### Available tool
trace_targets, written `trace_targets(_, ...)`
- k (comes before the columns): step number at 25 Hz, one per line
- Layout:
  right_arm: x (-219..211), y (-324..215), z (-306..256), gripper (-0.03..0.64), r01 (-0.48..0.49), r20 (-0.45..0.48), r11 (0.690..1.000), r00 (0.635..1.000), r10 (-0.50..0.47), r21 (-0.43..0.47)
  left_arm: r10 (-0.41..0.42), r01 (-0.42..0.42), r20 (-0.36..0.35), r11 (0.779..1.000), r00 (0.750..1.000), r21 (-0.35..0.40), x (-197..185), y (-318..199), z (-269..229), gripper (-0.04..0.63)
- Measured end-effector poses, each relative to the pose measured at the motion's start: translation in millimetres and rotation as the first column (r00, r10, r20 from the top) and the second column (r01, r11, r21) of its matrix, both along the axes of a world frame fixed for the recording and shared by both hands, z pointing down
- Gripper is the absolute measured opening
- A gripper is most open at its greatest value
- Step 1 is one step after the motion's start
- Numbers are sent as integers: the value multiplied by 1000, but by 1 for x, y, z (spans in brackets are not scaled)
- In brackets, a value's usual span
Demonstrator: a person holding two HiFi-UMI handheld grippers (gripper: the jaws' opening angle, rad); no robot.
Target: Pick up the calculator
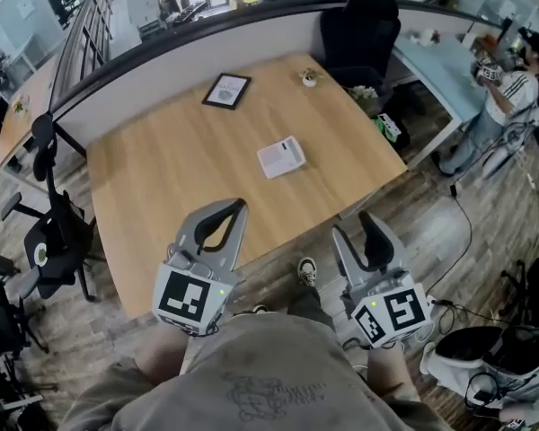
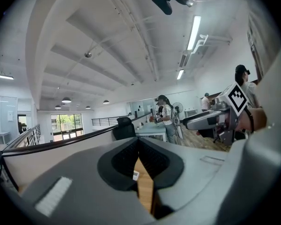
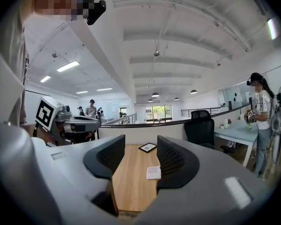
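The wooden bench (image 1: 162, 178) is stretching out ahead of both tools, its near edge lying just beyond their tips. A black office chair (image 1: 359, 25) is standing past the bench's far edge, ahead of the right tool (image 1: 355, 227) and off to its right.

The left tool (image 1: 235, 209) is hovering over the near edge with its jaws pressed together and nothing between them; its own view is showing only a thin sliver of wood below the meeting pads. The right tool is hanging just short of the bench with its jaws spread wide and empty, looking straight down the tabletop (image 3: 131, 186).

A dark-framed picture (image 1: 226, 90) is lying flat far ahead of the left tool. The calculator (image 1: 281, 157) is lying flat near the middle of the bench, well apart from both tools, ahead of the gap between them; in the right gripper view it (image 3: 153, 172) is sitting just off the inner edge of the right-hand jaw. A small potted plant (image 1: 310, 77) is standing farther ahead again.

The calculator is looking thin, rigid and light, probably smooth plastic lying flush on the wood, so it is likely needing a pinch across its two long edges, low down, with care against sliding.

No print on it is reading at this range; the cubes are carrying only square black-and-white markers.
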State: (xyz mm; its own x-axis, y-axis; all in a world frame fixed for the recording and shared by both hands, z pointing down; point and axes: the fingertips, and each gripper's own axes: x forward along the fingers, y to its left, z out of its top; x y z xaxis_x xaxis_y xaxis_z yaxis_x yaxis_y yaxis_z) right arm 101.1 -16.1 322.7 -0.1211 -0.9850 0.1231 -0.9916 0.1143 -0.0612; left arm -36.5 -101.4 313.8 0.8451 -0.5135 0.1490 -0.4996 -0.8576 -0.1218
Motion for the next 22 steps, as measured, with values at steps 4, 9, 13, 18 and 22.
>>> trace_targets(4, 25, -36, 3, 198, 67, 17, 998, 998, -67, -18, -67, 67, 14, 998, 998, -3, 20, -29, -1, 2)
trace_targets(9, 66, -86, 5, 198, 154, 32, 988, 988, -153, -27, -163, 163, 41, 987, 986, -8, 51, -66, -1, 2)
trace_targets(13, 90, -118, 7, 198, 228, 44, 973, 973, -226, -33, -231, 232, 57, 973, 971, -3, 69, -86, 0, 2)
trace_targets(18, 114, -154, 6, 198, 310, 51, 950, 950, -308, -33, -317, 318, 56, 948, 947, -8, 90, -109, -3, 2)
trace_targets(22, 128, -173, 7, 198, 363, 57, 931, 931, -361, -28, -366, 367, 62, 930, 928, -1, 104, -119, -3, 2)
